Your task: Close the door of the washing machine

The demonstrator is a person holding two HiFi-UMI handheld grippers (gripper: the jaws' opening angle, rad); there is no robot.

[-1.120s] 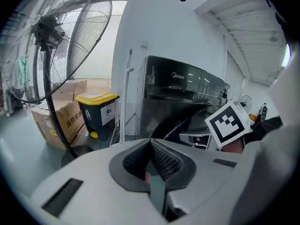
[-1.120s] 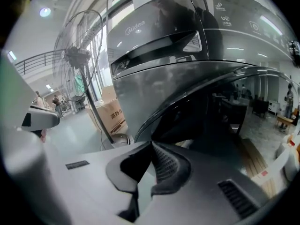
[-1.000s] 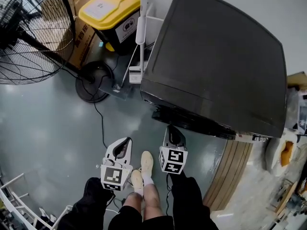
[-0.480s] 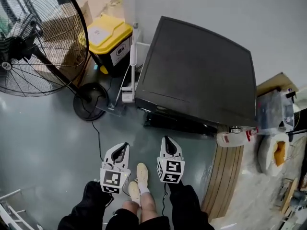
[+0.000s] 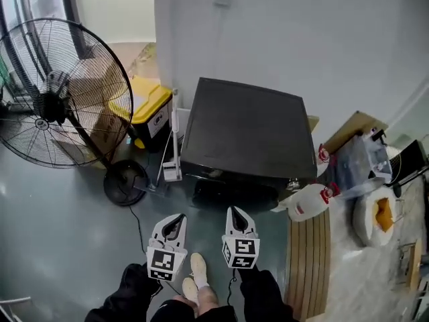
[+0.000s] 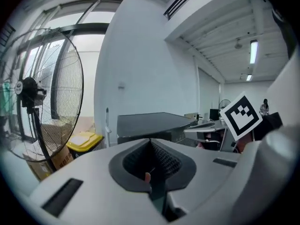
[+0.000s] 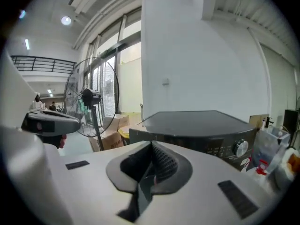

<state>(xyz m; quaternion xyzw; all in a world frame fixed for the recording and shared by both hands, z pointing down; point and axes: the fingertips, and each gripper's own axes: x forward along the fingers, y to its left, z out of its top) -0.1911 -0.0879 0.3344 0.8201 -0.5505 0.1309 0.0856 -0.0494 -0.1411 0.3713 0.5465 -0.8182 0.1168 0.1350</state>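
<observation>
Washing machine, a dark grey box with a flat matte top, stands on the grey floor with its back to the white wall and its front toward the person. Its door sits low on that front face, in shadow under the top's edge. It looks flush with the cabinet, though the steep angle leaves that unsure. In the right gripper view a round silver knob shows on the control strip along the front's upper edge.

The left tongs and the right tongs hang side by side in front of the machine, apart from it. Each has its jaws pressed together with nothing between them. Below them are the person's pale shoes.

A white plastic jug with a red cap lies just beside the machine's right front corner, by a slatted wooden board. To the left stand a white upright pole tool, a black bin with a yellow lid and a large black pedestal fan.
</observation>
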